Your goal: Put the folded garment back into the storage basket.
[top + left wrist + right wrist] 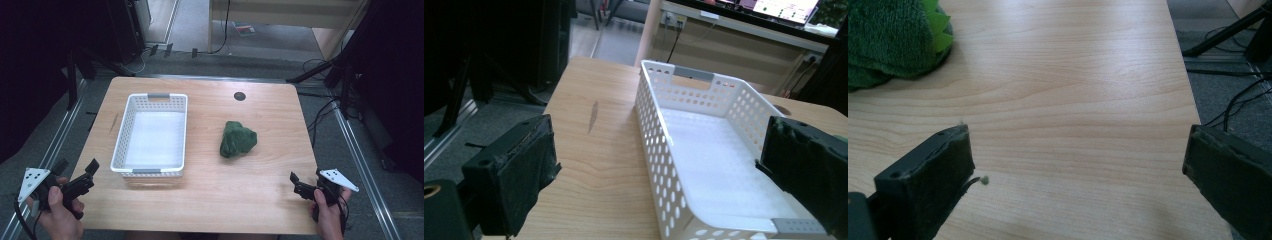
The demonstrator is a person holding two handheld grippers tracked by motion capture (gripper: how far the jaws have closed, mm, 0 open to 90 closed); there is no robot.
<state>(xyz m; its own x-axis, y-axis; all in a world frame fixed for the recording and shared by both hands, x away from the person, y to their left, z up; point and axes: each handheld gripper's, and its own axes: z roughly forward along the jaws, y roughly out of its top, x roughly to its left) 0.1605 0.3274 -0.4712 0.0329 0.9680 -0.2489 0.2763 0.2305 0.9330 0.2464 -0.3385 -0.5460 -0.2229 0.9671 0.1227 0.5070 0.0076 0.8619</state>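
Observation:
A white perforated basket [122, 131] stands empty on the left half of the wooden table [215, 200]. To its right lies a dark green plush bundle [238, 139]. My left gripper [77, 166] hovers open at the table's front left corner; in the left gripper view my left gripper [663, 135] points at the basket [651, 125], with nothing between the jaws. At the front right edge my right gripper [306, 177] is open too. In the right gripper view my right gripper [1080, 145] frames bare wood, and the plush [893, 40], with light green bits, lies ahead at the upper left.
A round black grommet [240, 96] sits near the table's far edge. A thin dark mark [593, 116] streaks the wood left of the basket. Stand legs and cables [325, 105] lie on the floor around the table.

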